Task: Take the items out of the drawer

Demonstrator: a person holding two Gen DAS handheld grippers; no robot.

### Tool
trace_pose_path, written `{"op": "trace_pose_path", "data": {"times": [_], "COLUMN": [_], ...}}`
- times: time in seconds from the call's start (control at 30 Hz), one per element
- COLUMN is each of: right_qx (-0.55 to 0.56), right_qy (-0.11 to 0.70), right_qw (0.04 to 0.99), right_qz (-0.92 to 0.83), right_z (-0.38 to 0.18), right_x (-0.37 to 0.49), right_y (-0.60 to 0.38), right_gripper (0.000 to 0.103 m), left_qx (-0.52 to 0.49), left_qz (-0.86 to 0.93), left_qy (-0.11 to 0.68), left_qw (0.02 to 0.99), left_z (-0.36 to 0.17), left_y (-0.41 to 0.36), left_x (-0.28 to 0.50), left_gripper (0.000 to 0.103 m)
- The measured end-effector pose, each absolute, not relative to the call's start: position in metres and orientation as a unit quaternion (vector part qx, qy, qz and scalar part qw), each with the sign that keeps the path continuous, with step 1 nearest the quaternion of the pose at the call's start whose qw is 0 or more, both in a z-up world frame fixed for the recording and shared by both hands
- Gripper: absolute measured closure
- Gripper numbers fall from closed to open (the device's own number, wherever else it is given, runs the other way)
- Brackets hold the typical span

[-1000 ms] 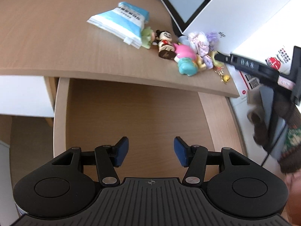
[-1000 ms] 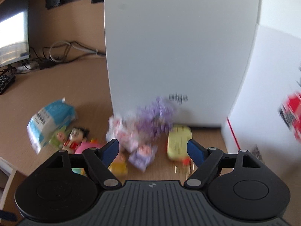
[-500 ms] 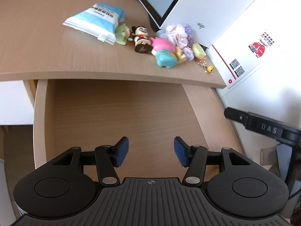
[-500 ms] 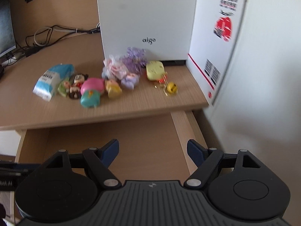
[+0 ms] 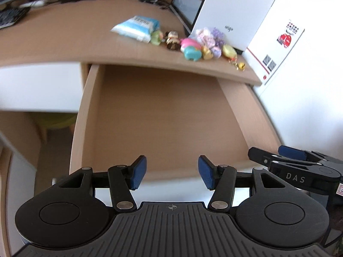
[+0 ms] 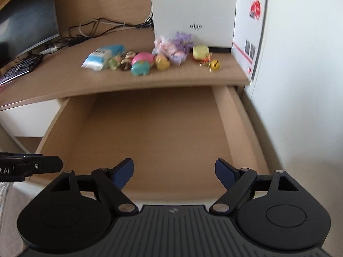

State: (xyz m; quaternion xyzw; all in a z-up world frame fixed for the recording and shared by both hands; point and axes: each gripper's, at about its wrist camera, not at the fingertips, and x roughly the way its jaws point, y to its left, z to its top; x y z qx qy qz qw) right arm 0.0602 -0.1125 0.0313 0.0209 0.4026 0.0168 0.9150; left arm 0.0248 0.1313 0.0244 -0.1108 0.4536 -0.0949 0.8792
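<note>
The wooden drawer (image 5: 163, 115) (image 6: 154, 137) stands pulled out under the desk, and its floor shows nothing on it. On the desk top above lie a blue-white packet (image 5: 137, 28) (image 6: 103, 56), small toy figures (image 5: 172, 40) (image 6: 142, 63), fabric flowers (image 5: 209, 36) (image 6: 173, 44) and a yellow keychain with a bell (image 5: 230, 52) (image 6: 214, 65). My left gripper (image 5: 172, 172) hovers over the drawer's front edge, open, nothing between its blue pads. My right gripper (image 6: 174, 172) hovers at the same edge with its jaws opening, and nothing is between them. Each gripper shows at the other view's edge.
A white box (image 5: 233, 10) (image 6: 193, 10) stands at the desk's back right, with a white card bearing red print (image 5: 276, 49) (image 6: 250, 25) beside it against the wall. A monitor (image 6: 23, 21), keyboard (image 6: 19, 68) and cables (image 6: 96, 27) fill the desk's left rear.
Both grippers pulled back from the desk top toward the drawer's front edge, so the whole drawer came into view. The right gripper's jaws stand a little wider than before.
</note>
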Motion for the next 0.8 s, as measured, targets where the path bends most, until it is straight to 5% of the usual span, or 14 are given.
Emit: {"op": "trace_pose_path", "data": {"times": [0.5,0.8], "right_qx": [0.037,0.054], "right_qy": [0.423,0.458], "right_qw": [0.903,0.885], "right_qz": [0.067,0.061], "right_z": [-0.002,-0.041], "right_x": [-0.007,-0.004], "right_y": [-0.117,-0.125], "right_gripper": [0.019,0.018], "left_qx": [-0.102,-0.130], "left_qz": [-0.075,0.060], "left_qy": [0.498,0.413], "left_qw": [0.858,0.899], "left_z": [-0.015,-0.011], "left_y": [0.093,0.161], "left_x": [-0.050,-0.065], "left_gripper": [0.045,0.045]}}
